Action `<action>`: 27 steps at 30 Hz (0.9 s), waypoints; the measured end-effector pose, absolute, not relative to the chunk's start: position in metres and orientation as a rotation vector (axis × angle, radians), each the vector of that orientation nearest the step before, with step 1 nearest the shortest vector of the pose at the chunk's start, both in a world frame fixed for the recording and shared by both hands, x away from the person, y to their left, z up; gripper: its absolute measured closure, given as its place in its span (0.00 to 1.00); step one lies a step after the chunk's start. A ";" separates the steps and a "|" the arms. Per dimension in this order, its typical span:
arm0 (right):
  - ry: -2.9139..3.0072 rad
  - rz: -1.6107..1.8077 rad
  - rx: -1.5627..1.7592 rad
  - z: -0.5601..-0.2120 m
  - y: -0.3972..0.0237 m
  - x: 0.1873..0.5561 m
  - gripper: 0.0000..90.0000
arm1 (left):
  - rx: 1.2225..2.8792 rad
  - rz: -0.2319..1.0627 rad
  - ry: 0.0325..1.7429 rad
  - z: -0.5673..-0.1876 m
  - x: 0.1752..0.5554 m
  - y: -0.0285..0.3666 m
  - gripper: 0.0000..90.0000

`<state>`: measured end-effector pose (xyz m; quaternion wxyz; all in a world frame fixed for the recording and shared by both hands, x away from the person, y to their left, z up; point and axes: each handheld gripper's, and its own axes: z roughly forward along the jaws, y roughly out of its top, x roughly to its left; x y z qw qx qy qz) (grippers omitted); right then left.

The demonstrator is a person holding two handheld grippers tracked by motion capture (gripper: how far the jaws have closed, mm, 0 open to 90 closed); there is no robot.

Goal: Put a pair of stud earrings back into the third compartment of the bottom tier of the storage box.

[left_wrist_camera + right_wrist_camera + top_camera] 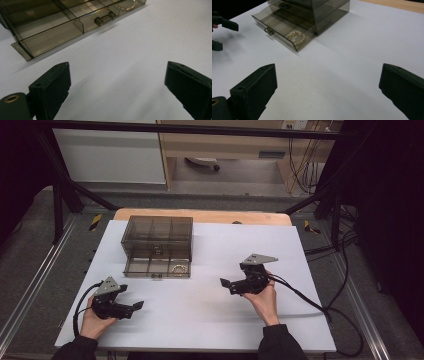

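A smoky see-through drawer box [157, 239] stands on the white table top [210, 320], left of centre toward the back. Its bottom drawer [157, 268] is pulled out, with a knob [105, 18] on its front wall. A pale bead bracelet [179, 268] lies in the drawer's right compartment, also plain in the right gripper view [296, 37]. My left gripper [131, 297] hovers near the front left, jaws wide apart over bare table [117, 82]. My right gripper [226, 286] is right of the drawer, pointing left, open with nothing between its jaws [328, 85].
A wooden table edge [200, 215] shows behind the white sheet. Black cables [320, 305] trail from the right gripper off the right side. Metal frame rails [30, 285] flank the table. The other gripper [222, 32] shows at the left in the right gripper view.
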<state>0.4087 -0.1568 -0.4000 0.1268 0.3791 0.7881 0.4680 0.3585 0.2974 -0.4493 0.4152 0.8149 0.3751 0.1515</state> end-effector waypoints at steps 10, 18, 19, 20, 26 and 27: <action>2.308 1.329 1.133 -0.419 -0.210 0.389 0.01 | 2.049 0.382 0.946 -0.450 0.359 0.296 0.07; 2.306 1.312 1.188 -0.436 -0.244 0.375 0.01 | 2.053 0.381 0.944 -0.450 0.359 0.296 0.07; 2.304 1.311 1.189 -0.437 -0.248 0.374 0.01 | 2.054 0.380 0.944 -0.450 0.359 0.295 0.07; 2.299 1.313 1.200 -0.439 -0.252 0.372 0.01 | 2.055 0.380 0.944 -0.450 0.359 0.295 0.07; 2.291 1.309 1.235 -0.447 -0.267 0.365 0.01 | 2.057 0.379 0.942 -0.451 0.358 0.295 0.07; 2.287 1.312 1.244 -0.448 -0.268 0.364 0.01 | 2.056 0.380 0.942 -0.450 0.358 0.295 0.07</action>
